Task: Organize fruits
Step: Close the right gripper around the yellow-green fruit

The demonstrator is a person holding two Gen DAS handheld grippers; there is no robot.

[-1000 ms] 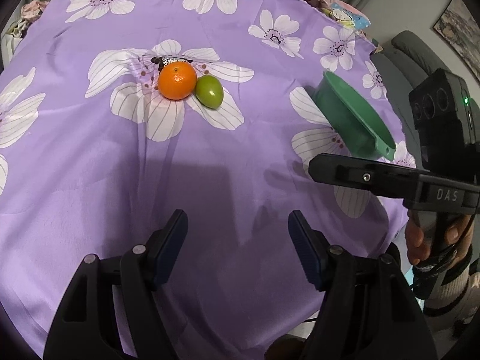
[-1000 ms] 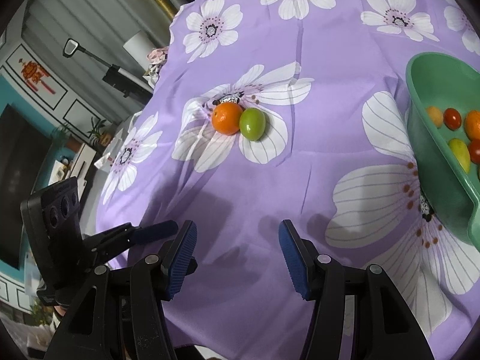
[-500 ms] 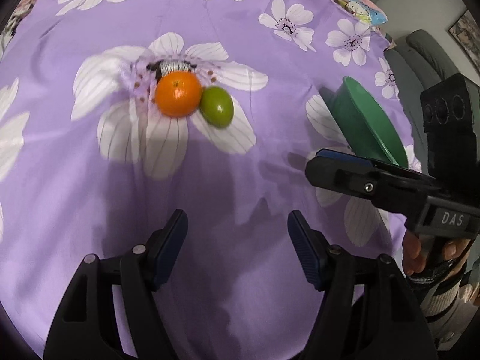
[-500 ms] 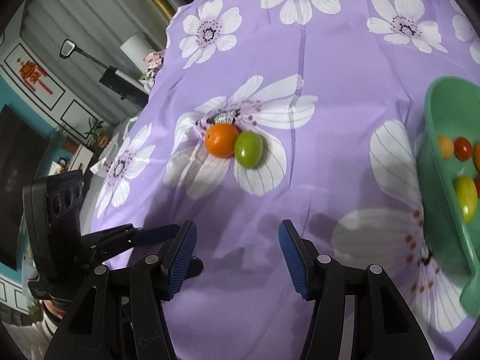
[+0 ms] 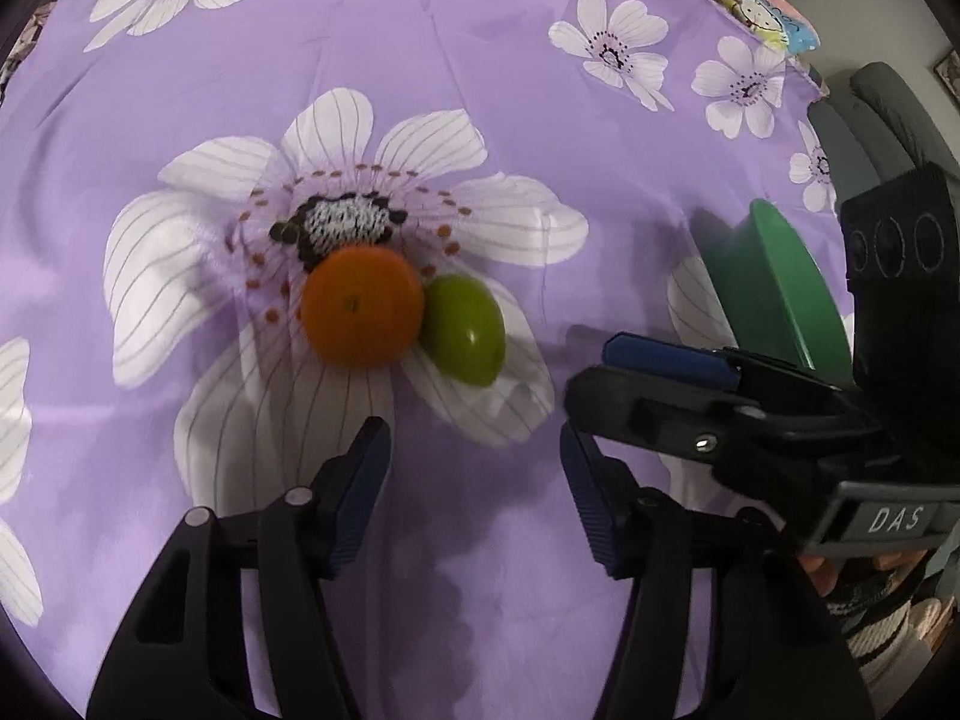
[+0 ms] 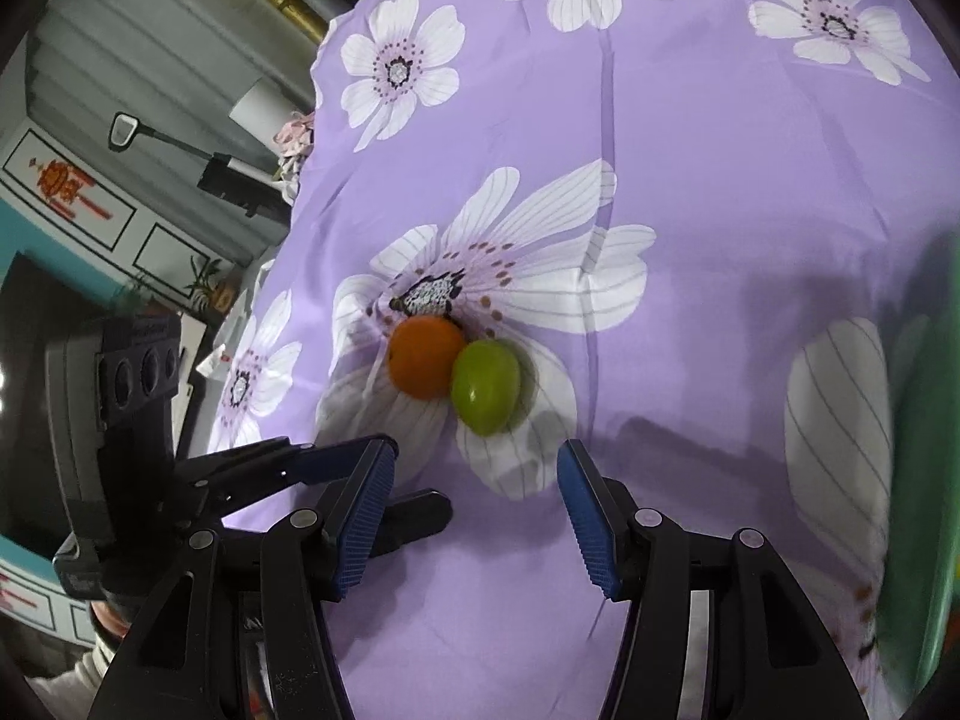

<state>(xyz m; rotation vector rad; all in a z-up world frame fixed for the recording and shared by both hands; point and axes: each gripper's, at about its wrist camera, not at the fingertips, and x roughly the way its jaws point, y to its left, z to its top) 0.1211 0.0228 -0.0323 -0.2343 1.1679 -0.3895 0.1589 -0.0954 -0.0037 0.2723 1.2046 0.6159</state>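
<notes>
On the purple floral cloth (image 5: 600, 120), orange (image 5: 362, 306) touching green fruit (image 5: 465, 330).
Both empty: left hand-held gripper (image 5: 474, 480), jaws just narrowing, and right hand-held gripper (image 6: 477, 504), parted; green bowl (image 5: 774, 288) nearby.

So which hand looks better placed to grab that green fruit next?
Probably the right. The green fruit lies just ahead of the open, empty right gripper, on its bowl side. The left gripper, whose jaws have just been closing on nothing, lines up about as well with the orange.

Left hand-held gripper (image 5: 474, 468) just narrowing, empty; right hand-held gripper (image 6: 477, 483) parted, empty.
</notes>
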